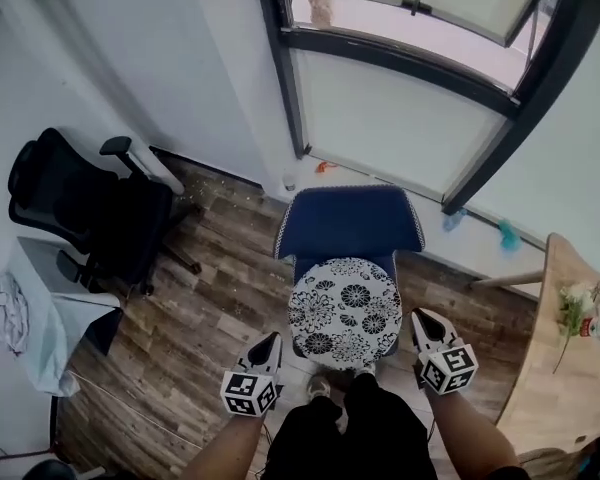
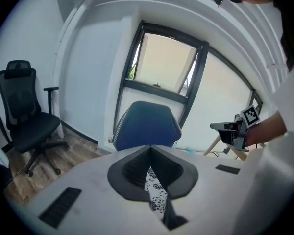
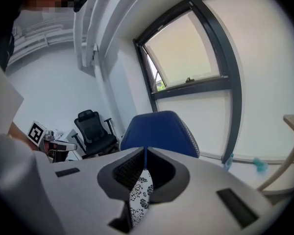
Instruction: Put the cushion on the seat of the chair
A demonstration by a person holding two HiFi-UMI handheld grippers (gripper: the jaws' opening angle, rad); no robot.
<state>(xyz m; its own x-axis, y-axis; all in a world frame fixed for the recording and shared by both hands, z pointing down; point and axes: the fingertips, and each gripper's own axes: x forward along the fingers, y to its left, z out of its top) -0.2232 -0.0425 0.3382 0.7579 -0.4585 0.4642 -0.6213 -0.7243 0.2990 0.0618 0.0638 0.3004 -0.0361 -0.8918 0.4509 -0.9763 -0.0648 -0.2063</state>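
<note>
A round cushion (image 1: 345, 313) with a black-and-white flower print hangs level over the seat of the blue chair (image 1: 348, 223) and hides most of the seat. My left gripper (image 1: 270, 343) is at its left rim and my right gripper (image 1: 420, 320) at its right rim. In the left gripper view the jaws (image 2: 154, 180) are shut on a fold of the flowered cloth (image 2: 156, 194), with the blue backrest (image 2: 147, 124) ahead. The right gripper view shows the same: the jaws (image 3: 141, 177) pinch the cloth (image 3: 139, 196) before the backrest (image 3: 159, 131).
A black office chair (image 1: 90, 208) stands at the left by the wall, with a white box (image 1: 40, 313) holding crumpled cloth nearer me. A wooden table (image 1: 565, 368) juts in at the right. Dark-framed windows (image 1: 400, 118) rise behind the blue chair. My legs (image 1: 350, 428) are just before it.
</note>
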